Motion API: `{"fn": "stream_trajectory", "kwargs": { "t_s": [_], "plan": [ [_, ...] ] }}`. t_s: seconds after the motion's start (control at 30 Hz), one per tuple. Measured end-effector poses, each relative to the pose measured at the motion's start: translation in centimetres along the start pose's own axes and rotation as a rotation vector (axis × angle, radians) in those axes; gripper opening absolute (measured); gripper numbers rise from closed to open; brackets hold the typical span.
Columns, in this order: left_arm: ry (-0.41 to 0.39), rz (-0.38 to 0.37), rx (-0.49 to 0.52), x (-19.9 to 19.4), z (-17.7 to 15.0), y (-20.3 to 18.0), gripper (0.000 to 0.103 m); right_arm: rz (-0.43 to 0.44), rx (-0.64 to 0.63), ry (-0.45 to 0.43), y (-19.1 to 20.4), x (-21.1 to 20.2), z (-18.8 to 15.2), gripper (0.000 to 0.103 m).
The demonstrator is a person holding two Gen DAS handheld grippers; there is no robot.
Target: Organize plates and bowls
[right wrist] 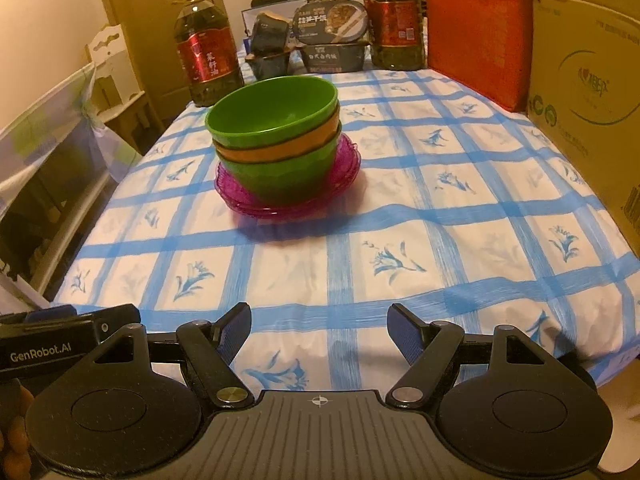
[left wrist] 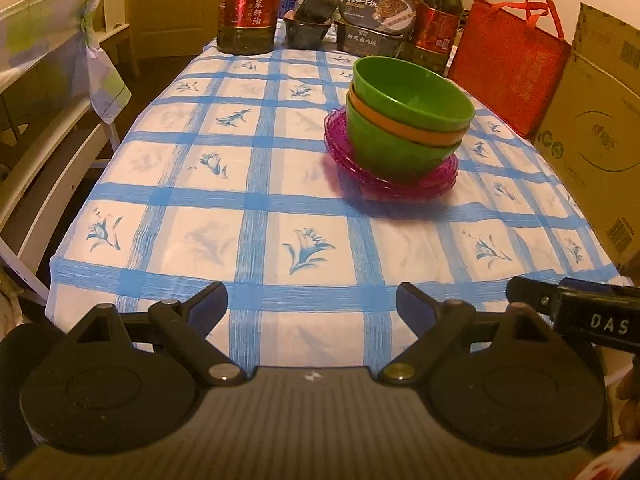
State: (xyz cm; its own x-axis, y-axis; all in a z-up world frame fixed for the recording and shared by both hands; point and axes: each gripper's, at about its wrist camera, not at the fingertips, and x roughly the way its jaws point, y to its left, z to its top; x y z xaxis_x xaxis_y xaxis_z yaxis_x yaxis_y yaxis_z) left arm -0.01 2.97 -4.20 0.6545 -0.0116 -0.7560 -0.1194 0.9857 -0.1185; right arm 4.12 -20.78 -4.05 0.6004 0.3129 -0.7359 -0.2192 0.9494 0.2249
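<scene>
Checked tablecloth [right wrist: 400,184]: three nested bowls [right wrist: 276,136], stacked plates [right wrist: 288,204]

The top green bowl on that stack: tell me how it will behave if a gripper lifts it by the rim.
The top green bowl looks like thin plastic, so probably light and stiff. It sits tilted in the orange bowl, so it may lift free easily, or drag that bowl if wedged. Its glossy wall could slip between the pads. The pink plates beneath may shift.
</scene>
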Motion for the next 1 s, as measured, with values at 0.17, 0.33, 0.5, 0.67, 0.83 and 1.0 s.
{"fn": "stream_trajectory", "kwargs": {
  "t_s": [0.17,0.33,0.5,0.67,0.83,1.0],
  "plan": [
    [-0.001,-0.014,-0.012,-0.01,0.05,0.07,0.090,0.000,-0.010,-0.011,0.09,-0.07,0.07,0.075],
    [-0.002,-0.020,-0.020,-0.06,0.14,0.04,0.090,0.000,-0.014,-0.006,0.20,-0.07,0.13,0.075],
    [-0.002,-0.024,-0.018,-0.12,0.21,-0.15,0.090,0.000,-0.025,-0.005,0.42,-0.03,0.12,0.075],
    [-0.015,-0.011,-0.012,-0.21,0.23,-0.23,0.090,-0.001,-0.034,-0.009,0.54,-0.04,0.12,0.075],
    [-0.026,0.008,0.007,-0.21,0.19,-0.41,0.090,-0.002,-0.037,-0.018,0.58,-0.15,0.21,0.075],
    [-0.028,0.009,0.015,-0.20,0.14,-0.43,0.091,-0.003,-0.042,-0.022,0.62,-0.21,0.25,0.075]
  ]
}}
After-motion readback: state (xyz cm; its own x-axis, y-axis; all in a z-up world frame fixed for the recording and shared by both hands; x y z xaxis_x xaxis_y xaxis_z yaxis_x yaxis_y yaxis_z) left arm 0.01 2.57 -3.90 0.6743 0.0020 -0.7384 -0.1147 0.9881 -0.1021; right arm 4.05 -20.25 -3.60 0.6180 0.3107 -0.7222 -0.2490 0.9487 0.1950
